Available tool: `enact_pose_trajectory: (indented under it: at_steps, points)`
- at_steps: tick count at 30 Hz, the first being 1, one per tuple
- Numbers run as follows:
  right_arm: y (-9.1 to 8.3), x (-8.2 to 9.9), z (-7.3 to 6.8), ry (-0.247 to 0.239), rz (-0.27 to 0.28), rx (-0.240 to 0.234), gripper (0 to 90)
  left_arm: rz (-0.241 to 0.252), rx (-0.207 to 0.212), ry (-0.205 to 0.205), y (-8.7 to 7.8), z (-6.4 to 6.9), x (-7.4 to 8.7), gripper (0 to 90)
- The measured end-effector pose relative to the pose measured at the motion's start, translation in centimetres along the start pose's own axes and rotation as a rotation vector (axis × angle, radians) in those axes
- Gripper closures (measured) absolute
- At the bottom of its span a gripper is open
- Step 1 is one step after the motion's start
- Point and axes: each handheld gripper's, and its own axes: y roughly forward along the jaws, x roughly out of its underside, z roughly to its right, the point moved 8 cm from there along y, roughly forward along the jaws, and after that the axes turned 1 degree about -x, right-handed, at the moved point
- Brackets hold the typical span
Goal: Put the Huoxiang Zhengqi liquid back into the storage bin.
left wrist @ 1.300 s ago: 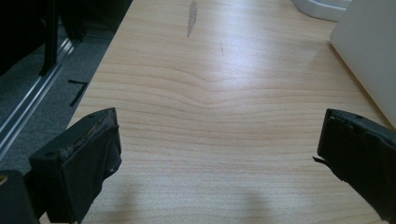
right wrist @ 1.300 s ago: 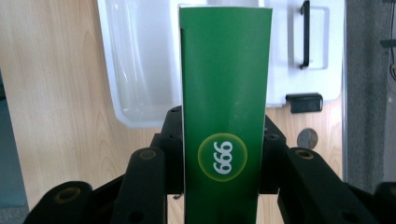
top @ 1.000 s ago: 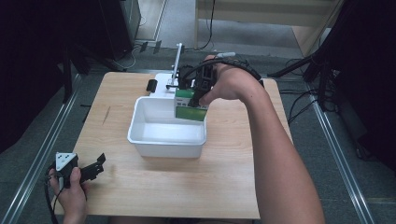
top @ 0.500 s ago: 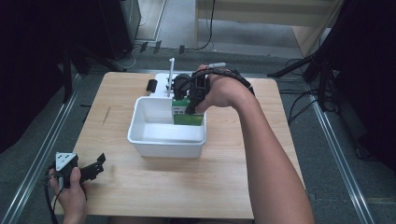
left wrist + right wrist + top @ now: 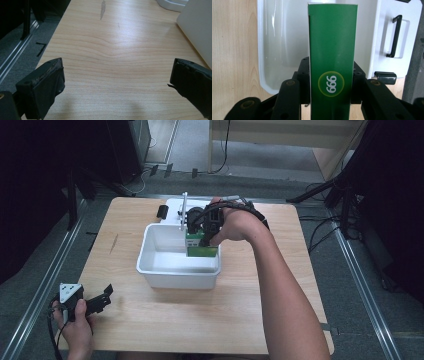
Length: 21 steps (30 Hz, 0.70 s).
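right gripper [image 5: 204, 236]: we pinch the green box [image 5: 332, 62] by its sides, upright, low inside the white tub's [image 5: 150, 262] far right corner | left gripper [image 5: 117, 82]: jaws spread, nothing between, over the counter [image 5: 200, 315] near its front left edge

A tub [image 5: 150, 262] sits near the middle of the tabletop [image 5: 240, 320]. Inside it, at its far right corner, a box [image 5: 201, 245] stands clamped in the right tool [image 5: 202, 227]. Behind the tub lies a flat tray [image 5: 172, 205]. The left tool [image 5: 102, 296] rests at the tabletop's near left corner, well apart from the tub.
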Motion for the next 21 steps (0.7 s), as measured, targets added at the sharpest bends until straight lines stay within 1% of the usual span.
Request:
enact_pose_trajectory:
  at_steps: [5,6,8,10,14,17,18,19,21]
  points:
    - [0.8,0.3,0.0,0.009,-0.002,-0.004,64.2,0.0,0.0,0.0,0.0,0.0,0.0,0.0]
    - [1.0,0.4,-0.1,0.012,-0.009,-0.006,64.2,0.0,0.0,0.0,0.0,0.0,0.0,0.0]
    - [1.4,0.5,0.0,0.009,-0.004,-0.011,64.2,-0.001,0.0,0.001,0.0,0.0,0.0,0.0]
    - [1.7,0.7,-0.1,0.02,-0.005,-0.014,64.2,0.0,-0.001,0.001,0.0,0.0,0.0,0.0]
    - [2.4,0.8,-0.2,0.013,-0.004,-0.021,64.2,-0.002,-0.002,0.003,0.0,0.0,0.0,0.0]
    - [2.8,0.7,-0.2,0.013,-0.001,-0.019,64.1,-0.004,-0.002,0.005,0.0,0.0,0.0,0.0]
    - [2.9,0.7,-0.1,0.006,-0.004,-0.016,64.2,-0.006,-0.002,0.007,0.0,0.0,0.0,0.0]
    - [3.1,0.7,-0.2,0.019,-0.01,-0.02,64.2,-0.004,-0.001,0.006,0.0,0.0,0.0,0.0]
    - [3.4,0.7,-0.3,0.02,-0.011,-0.024,64.1,-0.001,-0.001,0.003,0.0,0.0,0.0,0.0]
